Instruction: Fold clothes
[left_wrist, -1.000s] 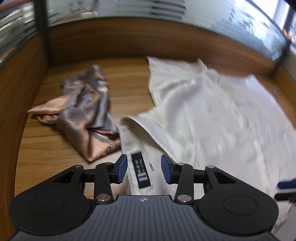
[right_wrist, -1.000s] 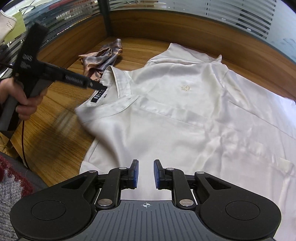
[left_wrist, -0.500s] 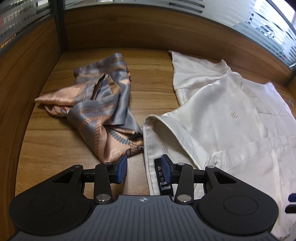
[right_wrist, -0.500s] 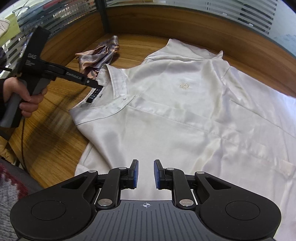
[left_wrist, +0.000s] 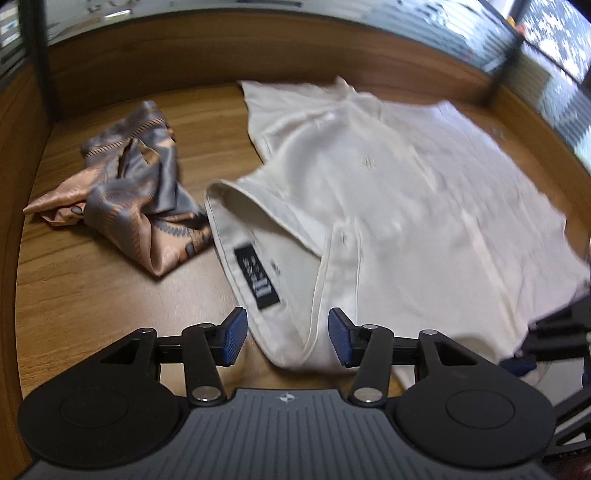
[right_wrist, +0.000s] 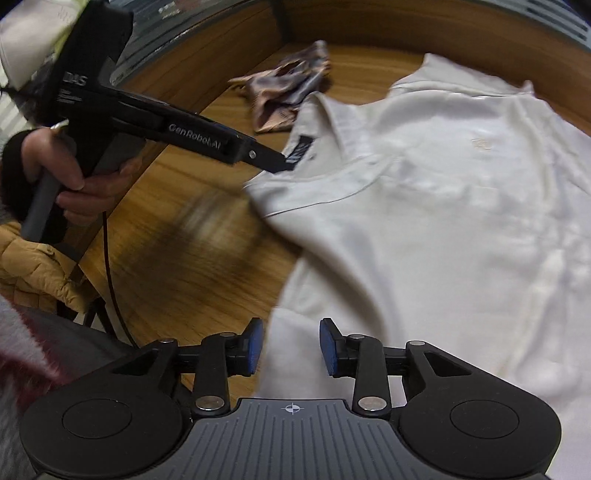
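The shirt (left_wrist: 388, 206) lies spread across the bench (left_wrist: 92, 302), unfolded. Both tools, left (left_wrist: 284, 341) and right (right_wrist: 291, 347), gape empty at its lower-frame edges; next comes pinching cloth.

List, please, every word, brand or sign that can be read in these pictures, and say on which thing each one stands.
"GenRobot.AI": on the side of the left gripper, seen in the right wrist view.
"DAS": on the upper body of the same gripper; the small lines under it are too blurred to read.
Black label inside the collar of the white shirt: pale marks, unreadable.
Small chest emblem on the shirt: too blurred to read.
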